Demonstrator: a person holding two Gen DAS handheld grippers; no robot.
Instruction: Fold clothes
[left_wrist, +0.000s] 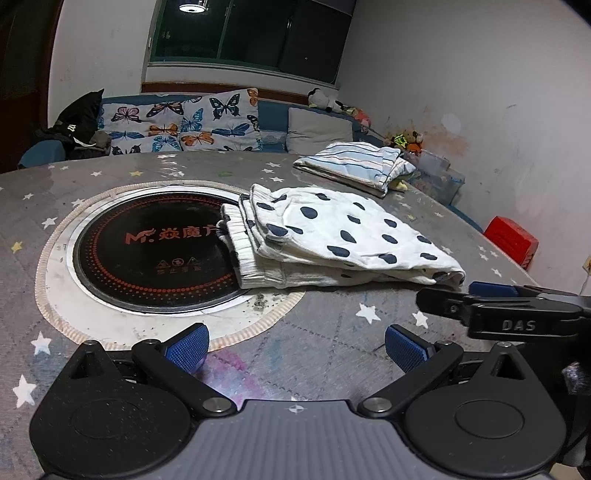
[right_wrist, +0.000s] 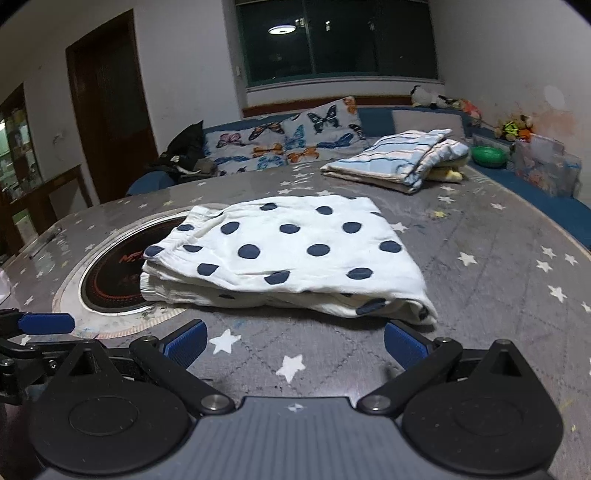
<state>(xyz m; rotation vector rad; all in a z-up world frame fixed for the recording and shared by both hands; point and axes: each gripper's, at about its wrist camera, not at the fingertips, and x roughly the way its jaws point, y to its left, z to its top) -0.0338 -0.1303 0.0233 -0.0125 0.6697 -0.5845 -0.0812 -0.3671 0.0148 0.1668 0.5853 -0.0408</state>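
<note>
Both the left gripper (left_wrist: 297, 349) and right gripper (right_wrist: 295, 347) hover with fingers apart, empty, seemingly because the polka-dot garment (right_wrist: 291, 254) already lies folded.

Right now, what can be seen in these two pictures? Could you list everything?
polka-dot garment: one, white with navy dots, folded, middle of the table, partly over the cooktop
striped garment: one, pale blue and white stripes, folded, far right of the table
table cover: one, grey with white stars
cooktop: one, black round plate with orange print, set into the table at left
butterfly cushions: white with coloured butterflies, on the blue sofa behind
plush toys: several, along the sofa back
green bowl: one, far right
red box: one, beyond the table's right edge
window: one, dark
door: one, brown, left
left tool: black, blue pads, open, empty
right tool: same, open, empty
</note>
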